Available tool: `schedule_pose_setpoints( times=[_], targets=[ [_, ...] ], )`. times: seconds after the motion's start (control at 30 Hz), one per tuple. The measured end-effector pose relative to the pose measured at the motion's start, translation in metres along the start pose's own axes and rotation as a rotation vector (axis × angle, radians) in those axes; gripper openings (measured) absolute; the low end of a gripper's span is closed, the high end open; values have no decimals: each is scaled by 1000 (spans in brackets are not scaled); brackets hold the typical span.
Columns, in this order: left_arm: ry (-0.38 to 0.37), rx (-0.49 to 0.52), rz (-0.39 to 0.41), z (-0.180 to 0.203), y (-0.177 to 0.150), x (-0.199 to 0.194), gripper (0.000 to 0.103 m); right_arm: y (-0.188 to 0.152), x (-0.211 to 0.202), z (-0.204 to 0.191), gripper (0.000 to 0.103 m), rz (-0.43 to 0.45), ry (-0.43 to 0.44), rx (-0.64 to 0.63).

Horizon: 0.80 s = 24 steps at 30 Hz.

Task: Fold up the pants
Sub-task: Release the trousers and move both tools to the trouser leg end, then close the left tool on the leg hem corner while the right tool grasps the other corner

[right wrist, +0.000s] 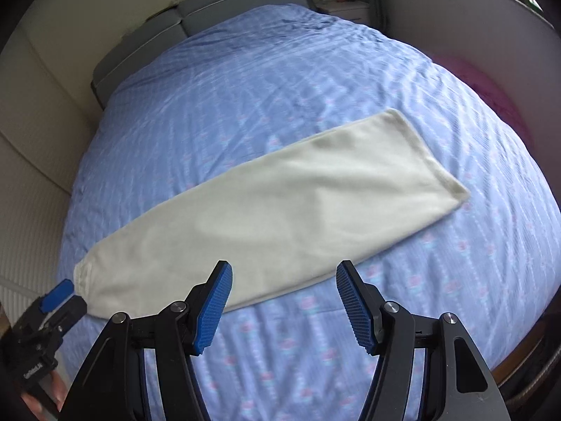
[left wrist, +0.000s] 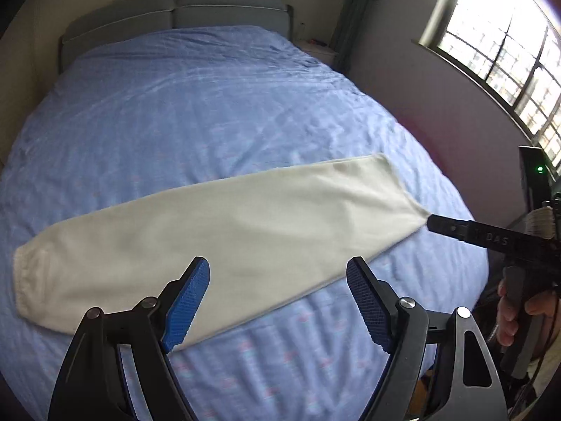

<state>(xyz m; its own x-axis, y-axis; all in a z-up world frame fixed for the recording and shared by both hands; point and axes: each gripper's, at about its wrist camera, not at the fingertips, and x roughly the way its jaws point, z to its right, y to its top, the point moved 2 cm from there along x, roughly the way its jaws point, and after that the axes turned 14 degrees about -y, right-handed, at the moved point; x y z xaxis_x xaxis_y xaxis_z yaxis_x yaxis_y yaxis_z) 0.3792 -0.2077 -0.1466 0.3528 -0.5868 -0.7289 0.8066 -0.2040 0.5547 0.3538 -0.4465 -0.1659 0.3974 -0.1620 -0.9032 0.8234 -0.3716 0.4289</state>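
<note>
Cream-white pants (left wrist: pixel 224 235) lie flat on the blue bedspread, folded lengthwise into one long strip running left to right; they also show in the right wrist view (right wrist: pixel 273 210). The elastic cuffs are at the left end (left wrist: pixel 26 280), the wider waist end at the right (left wrist: pixel 396 189). My left gripper (left wrist: pixel 278 301) is open and empty, hovering over the near edge of the strip. My right gripper (right wrist: pixel 284 301) is open and empty, above the near edge. In the left wrist view the right gripper's tip (left wrist: pixel 452 228) sits just off the waist end.
The bed (left wrist: pixel 210 105) is covered in a blue patterned spread with a grey headboard (left wrist: pixel 175 17) at the far end. A nightstand (left wrist: pixel 319 51) and a window (left wrist: pixel 508 56) are on the right. A wall panel (right wrist: pixel 31 182) runs along the left.
</note>
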Motion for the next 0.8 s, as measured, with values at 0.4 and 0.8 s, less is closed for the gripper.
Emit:
schedule_pose_setpoints(
  times=[0.4,0.8],
  targets=[
    [-149,418,-156,120,142,187,80,48,71,178,63,17,-13,396],
    [-348,613,-407,159,215,387,70,25,154,230,63,-10,-67,770]
  ],
)
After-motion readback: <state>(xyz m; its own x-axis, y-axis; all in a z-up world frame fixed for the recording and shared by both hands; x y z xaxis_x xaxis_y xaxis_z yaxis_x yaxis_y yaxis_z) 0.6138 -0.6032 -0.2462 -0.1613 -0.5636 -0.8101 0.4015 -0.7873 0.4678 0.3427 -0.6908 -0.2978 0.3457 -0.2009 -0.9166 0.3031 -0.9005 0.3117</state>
